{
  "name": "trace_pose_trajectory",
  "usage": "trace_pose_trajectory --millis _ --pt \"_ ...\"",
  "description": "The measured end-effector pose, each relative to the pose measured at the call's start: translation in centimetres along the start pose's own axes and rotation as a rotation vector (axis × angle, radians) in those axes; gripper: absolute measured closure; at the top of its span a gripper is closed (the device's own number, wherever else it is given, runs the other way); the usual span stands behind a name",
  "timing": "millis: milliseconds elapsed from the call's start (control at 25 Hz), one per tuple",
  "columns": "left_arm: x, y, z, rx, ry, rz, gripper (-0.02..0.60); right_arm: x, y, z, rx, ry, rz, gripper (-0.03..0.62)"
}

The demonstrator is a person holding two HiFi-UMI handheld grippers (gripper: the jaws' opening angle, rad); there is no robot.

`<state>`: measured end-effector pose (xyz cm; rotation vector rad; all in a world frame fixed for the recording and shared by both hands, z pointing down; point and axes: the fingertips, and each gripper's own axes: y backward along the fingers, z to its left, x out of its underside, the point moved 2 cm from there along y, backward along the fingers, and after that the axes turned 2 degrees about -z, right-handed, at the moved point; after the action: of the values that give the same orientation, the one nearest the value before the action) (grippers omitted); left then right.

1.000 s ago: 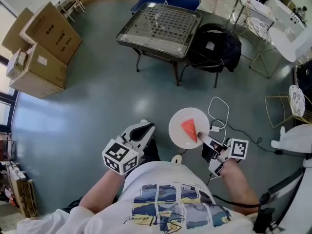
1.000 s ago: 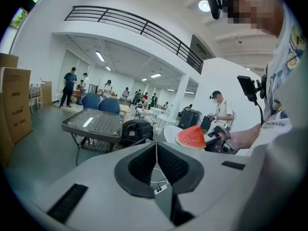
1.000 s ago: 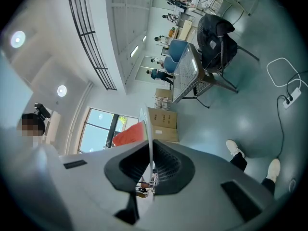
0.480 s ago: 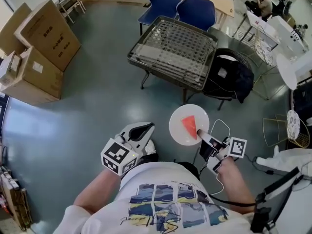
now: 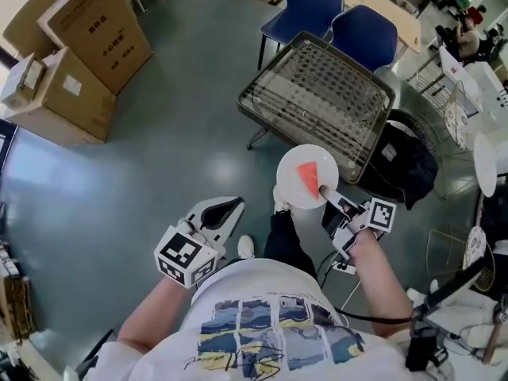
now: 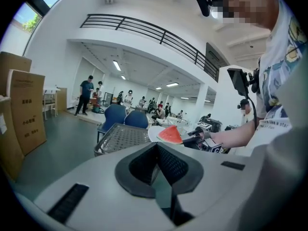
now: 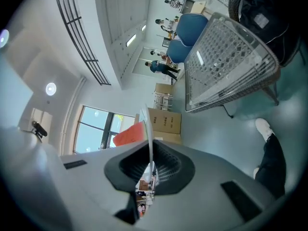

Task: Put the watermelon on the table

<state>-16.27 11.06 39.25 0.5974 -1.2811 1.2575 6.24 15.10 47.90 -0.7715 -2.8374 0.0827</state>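
A red watermelon slice (image 5: 308, 178) lies on a white plate (image 5: 290, 194). My right gripper (image 5: 327, 194) is shut on the plate's near rim and holds it about level in the air. The plate's far edge reaches the near corner of the metal mesh-top table (image 5: 317, 101). In the right gripper view the plate (image 7: 147, 124) runs edge-on between the pads, with the watermelon (image 7: 130, 134) to its left. My left gripper (image 5: 226, 210) hangs lower left, shut and empty. From the left gripper view (image 6: 156, 148) the watermelon (image 6: 169, 135) shows beside the table (image 6: 122, 136).
Two blue chairs (image 5: 333, 14) stand behind the table. A black bag (image 5: 405, 165) sits on a chair to its right. Cardboard boxes (image 5: 79, 54) are stacked at the far left. Grey floor (image 5: 182, 133) spreads left of the table. My shoes (image 5: 244, 247) show below.
The person has walked toward the mesh table, and both grippers have travelled with them. The plate now reaches the table's near corner. Neither grip has changed.
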Motion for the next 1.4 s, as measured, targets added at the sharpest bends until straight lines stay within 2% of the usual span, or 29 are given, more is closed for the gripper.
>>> trace_pose_trajectory --millis 160,320,520,720,880,1080,1400 --pt "-1.3 -3.0 5.6 -0.079 0.034 0.021 0.571 -6.5 -6.8 -3.3 0.008 -0.004 0.059 0.571" --pt "-4.7 -6.9 9.9 -0.141 0.058 0.017 0.571 -13.4 -12.6 -6.0 0.025 0.003 0.116 0.571" --pt "-8.5 -11.3 13.8 -0.246 0.075 0.027 0.572 -20.8 -19.1 -10.4 0.049 0.022 0.203 0.571" --pt "-11.0 -15.1 17.4 -0.332 0.109 0.029 0.571 -28.1 -24.7 -15.7 0.092 0.022 0.232 0.571" --pt "-11.8 -15.3 18.5 -0.405 0.171 0.045 0.571 -30.5 -28.9 -19.4 0.113 0.028 0.262 0.571" --pt "-12.3 -15.8 20.4 -0.463 0.198 0.073 0.572 -33.3 -33.6 -23.7 0.141 0.013 0.257 0.571" --pt "-12.6 -15.1 22.9 -0.543 0.244 0.097 0.572 -33.7 -37.5 -28.7 0.226 -0.028 0.264 0.571"
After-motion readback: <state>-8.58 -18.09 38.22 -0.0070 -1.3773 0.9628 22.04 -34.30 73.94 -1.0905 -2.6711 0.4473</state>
